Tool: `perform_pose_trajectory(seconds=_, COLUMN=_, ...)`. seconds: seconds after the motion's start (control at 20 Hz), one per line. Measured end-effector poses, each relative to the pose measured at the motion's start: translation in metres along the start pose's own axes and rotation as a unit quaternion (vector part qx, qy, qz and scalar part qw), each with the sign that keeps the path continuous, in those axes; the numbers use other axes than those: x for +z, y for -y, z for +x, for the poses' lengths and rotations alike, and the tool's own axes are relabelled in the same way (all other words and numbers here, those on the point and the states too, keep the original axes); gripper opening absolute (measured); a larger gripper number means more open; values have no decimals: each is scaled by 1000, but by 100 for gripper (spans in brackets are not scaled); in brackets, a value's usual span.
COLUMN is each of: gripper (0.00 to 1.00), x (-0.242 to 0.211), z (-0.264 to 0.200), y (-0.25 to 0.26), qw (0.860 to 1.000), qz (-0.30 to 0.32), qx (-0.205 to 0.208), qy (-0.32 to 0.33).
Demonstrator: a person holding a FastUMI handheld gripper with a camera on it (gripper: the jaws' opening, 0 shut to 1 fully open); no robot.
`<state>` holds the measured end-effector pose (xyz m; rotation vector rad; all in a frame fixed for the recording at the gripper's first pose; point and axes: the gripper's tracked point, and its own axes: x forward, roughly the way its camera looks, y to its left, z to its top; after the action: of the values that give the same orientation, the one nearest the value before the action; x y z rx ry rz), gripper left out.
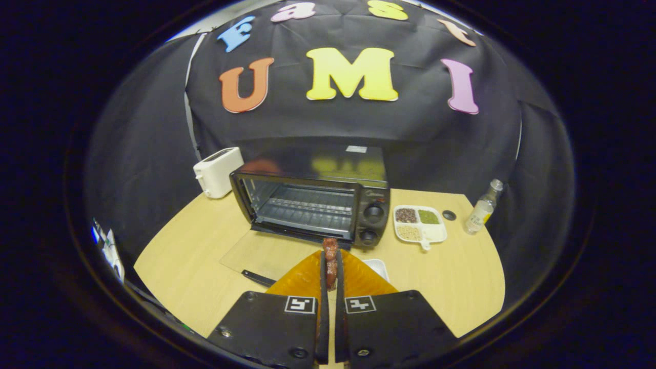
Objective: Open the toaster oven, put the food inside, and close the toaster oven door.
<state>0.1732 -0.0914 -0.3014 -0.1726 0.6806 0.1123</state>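
- My gripper (331, 266) is pretty much closed, both fingers squeezing a reddish-brown piece of food (330, 261) that stands upright between them, top end poking out past the tips.
- The toaster oven (312, 200) sits on the desk (189, 256) just beyond the fingers, and the food lines up roughly with the front of it, near the right end of the opening.
- Its door (266, 253) is dropped all the way down, lying flat toward me. You can see the desk through the glass, and the dark handle (259, 278) runs along the near edge, just left of my fingers.
- Inside there's a wire rack (307, 210), nothing on it as far as I can tell.
- Two knobs (373, 211) stacked on the oven's right side panel.
- A white toaster (218, 171) is right beside the oven's back left corner.
- To the right of the oven there's a white divided tray (420, 223) with dark, green and tan stuff in the compartments, one compartment looks bare.
- Further right, a small dark round thing (449, 215) lies on the desk, then a clear bottle (483, 207) standing up near the edge.
- A corner of something white (378, 267) peeks out just right of my fingers, can't tell what it is.
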Motion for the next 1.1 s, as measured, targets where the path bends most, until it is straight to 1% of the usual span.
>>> perform_pose_trajectory(seconds=0.15, gripper=8, x=-2, z=23, y=-42, qw=1000, qz=5, qx=23, qy=-4)
perform_pose_trajectory(seconds=0.25, gripper=8, x=0, z=40, y=-62, qw=999, qz=16, qx=30, qy=1)
perform_pose_trajectory(seconds=0.35, gripper=8, x=11, z=56, y=-77, qw=997, qz=59, qx=35, qy=31)
perform_pose_trajectory(seconds=0.45, gripper=8, x=24, z=74, y=-88, qw=991, qz=108, qx=42, qy=67)
perform_pose_trajectory(seconds=0.55, gripper=8, x=31, z=94, y=-86, qw=984, qz=147, qx=39, qy=94)
perform_pose_trajectory(seconds=0.65, gripper=8, x=41, z=113, y=-79, qw=971, qz=200, qx=36, qy=126)
perform_pose_trajectory(seconds=0.7, gripper=8, x=43, z=124, y=-79, qw=962, qz=227, qx=41, qy=147)
perform_pose_trajectory(seconds=0.8, gripper=8, x=54, z=140, y=-63, qw=942, qz=280, qx=47, qy=180)
perform_pose_trajectory(seconds=0.95, gripper=8, x=58, z=161, y=-39, qw=915, qz=345, qx=43, qy=206)
perform_pose_trajectory(seconds=1.0, gripper=8, x=57, z=167, y=-35, qw=909, qz=356, qx=44, qy=212)
perform_pose_trajectory(seconds=1.1, gripper=9, x=54, z=187, y=-34, qw=906, qz=367, qx=52, qy=203)
